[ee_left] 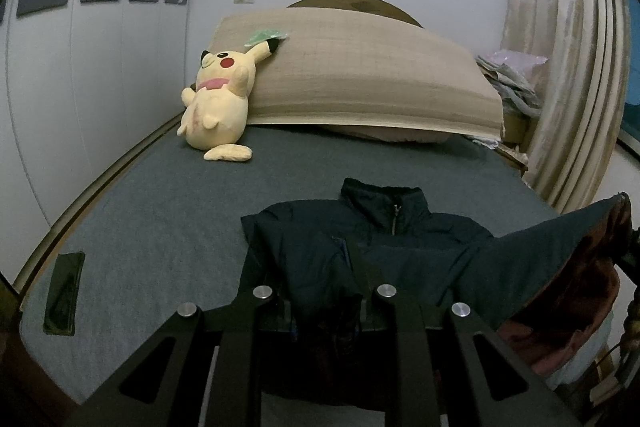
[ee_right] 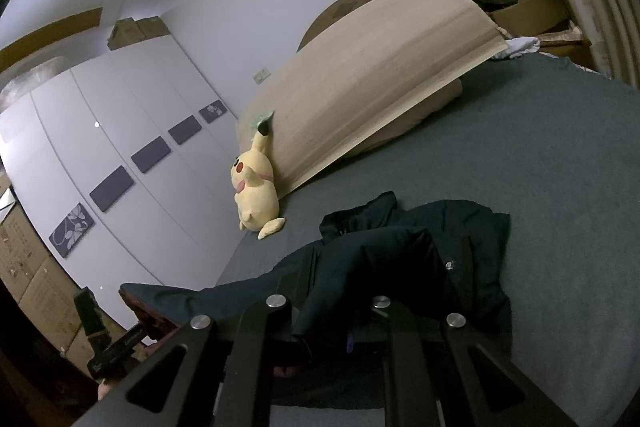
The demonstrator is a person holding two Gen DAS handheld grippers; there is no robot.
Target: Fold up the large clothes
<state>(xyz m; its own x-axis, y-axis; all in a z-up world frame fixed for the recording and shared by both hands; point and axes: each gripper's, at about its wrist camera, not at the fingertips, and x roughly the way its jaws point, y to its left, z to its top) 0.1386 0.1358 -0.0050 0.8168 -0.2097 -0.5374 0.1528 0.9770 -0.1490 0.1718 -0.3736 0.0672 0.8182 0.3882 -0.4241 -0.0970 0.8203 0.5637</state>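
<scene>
Jacket (ee_left: 384, 247): lying on the near part of the bed (ee_left: 160, 227), collar toward the pillow, zip up, sleeves already crossed over the chest.
Hem: being lifted off the bed at both lower corners; reddish lining showing at the raised right corner.
Left gripper (ee_left: 332, 307): clamping dark fabric at the lower left edge, jaws nearly together on the cloth.
Right gripper (ee_right: 332, 311): pinching a bunched fold of the jacket, jaws almost fully closed on it.
Step in hand: judging it as bringing the hem up toward the collar to halve the body.
Doing it well: keeping both grips firm and level, carrying the two corners forward at the same pace, holding the edge taut so the lining is not sagging between the hands.
Landing: aiming the hem just below the collar, squaring it with the shoulders before releasing.
Risk: thick padded cloth slipping from the right pinch, or tucked sleeves sliding out.
Toy (ee_left: 218, 99): well apart, needing no care.
</scene>
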